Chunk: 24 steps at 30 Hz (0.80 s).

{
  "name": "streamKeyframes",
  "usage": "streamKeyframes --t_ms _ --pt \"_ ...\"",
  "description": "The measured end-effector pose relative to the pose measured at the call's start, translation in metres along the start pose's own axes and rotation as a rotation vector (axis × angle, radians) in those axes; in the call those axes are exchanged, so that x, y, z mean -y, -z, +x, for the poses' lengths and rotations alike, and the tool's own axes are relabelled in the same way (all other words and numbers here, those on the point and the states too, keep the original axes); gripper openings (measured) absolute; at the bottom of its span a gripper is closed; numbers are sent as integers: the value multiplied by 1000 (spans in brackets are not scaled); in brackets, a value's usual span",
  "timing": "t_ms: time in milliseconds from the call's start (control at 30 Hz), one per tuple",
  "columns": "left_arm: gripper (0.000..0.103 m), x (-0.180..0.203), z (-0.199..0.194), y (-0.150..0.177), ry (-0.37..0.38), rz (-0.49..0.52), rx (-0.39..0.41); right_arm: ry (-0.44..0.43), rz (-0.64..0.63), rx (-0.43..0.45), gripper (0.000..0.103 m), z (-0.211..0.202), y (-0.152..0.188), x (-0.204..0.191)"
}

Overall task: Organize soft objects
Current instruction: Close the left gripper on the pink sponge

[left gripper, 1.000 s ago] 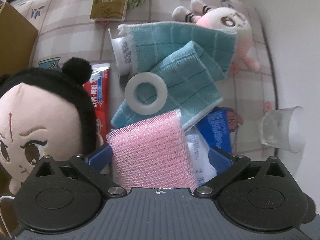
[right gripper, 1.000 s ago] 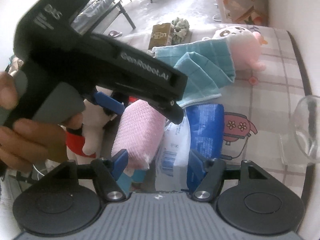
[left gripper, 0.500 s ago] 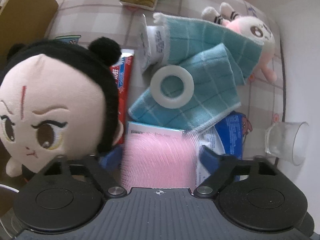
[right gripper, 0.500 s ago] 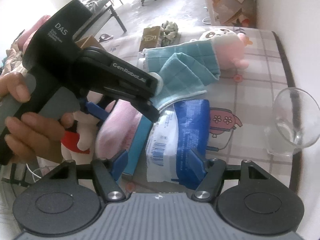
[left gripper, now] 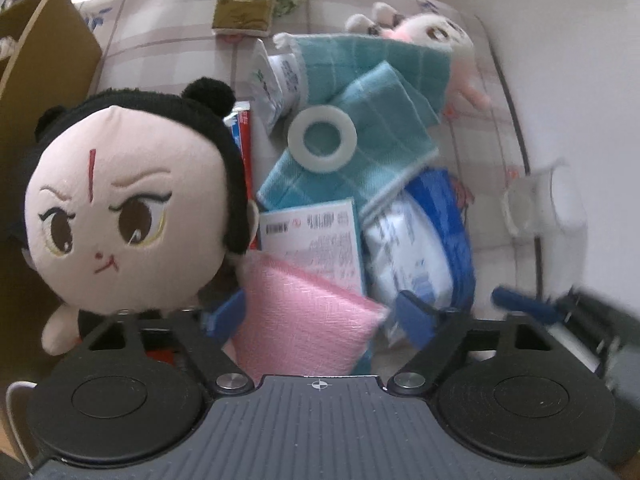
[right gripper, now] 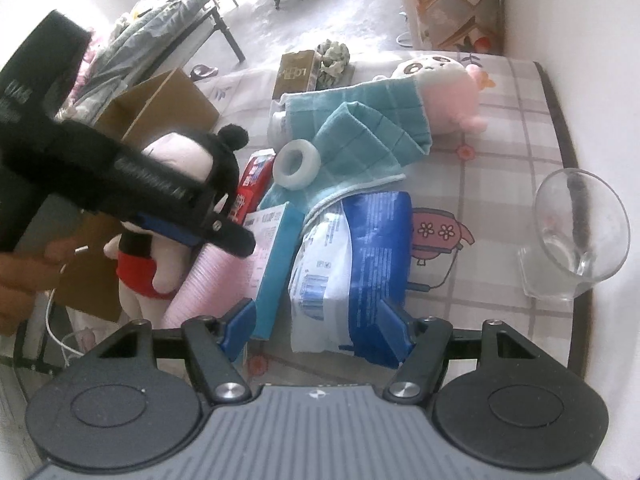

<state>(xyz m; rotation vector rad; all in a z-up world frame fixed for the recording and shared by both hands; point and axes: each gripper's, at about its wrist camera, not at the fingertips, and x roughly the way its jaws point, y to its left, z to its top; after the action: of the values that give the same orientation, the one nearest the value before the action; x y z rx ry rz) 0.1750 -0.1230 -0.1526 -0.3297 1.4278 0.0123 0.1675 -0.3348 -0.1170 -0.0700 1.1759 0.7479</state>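
Note:
My left gripper is shut on a pink mesh sponge, held beside a black-haired plush doll. The sponge and doll also show in the right wrist view, under the left gripper's body. A teal towel lies bunched mid-table with a white ring on it. A pink and white plush lies behind the towel. My right gripper is open, its jaws either side of a blue and white wipes pack.
A glass mug stands at the right edge. A cardboard box sits at the left. A teal-edged carton, a red toothpaste box, a white tube and a gold box lie on the checked cloth.
My left gripper has pulled back toward the near left with the pink sponge, uncovering the teal-edged carton. My right gripper has drawn back slightly and stays open.

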Motion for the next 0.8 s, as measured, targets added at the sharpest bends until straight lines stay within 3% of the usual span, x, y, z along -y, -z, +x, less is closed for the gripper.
streamKeyframes --t_ms 167,333,600,700,767,800 --pt "90 4 12 15 -46 108 -31 -4 -12 -25 70 -3 5 1" --pt "91 7 26 15 -47 182 -13 -10 -11 -44 70 -1 8 3" --pt "103 12 50 16 -37 323 -47 -32 -26 -55 70 4 11 1" --pt "98 17 51 22 -54 350 -37 -33 -22 -59 70 5 13 2" --pt "81 17 49 23 -67 343 -33 -31 -22 -60 70 6 13 3" --pt "81 15 48 22 -65 330 -36 -29 -23 -59 70 6 13 3"
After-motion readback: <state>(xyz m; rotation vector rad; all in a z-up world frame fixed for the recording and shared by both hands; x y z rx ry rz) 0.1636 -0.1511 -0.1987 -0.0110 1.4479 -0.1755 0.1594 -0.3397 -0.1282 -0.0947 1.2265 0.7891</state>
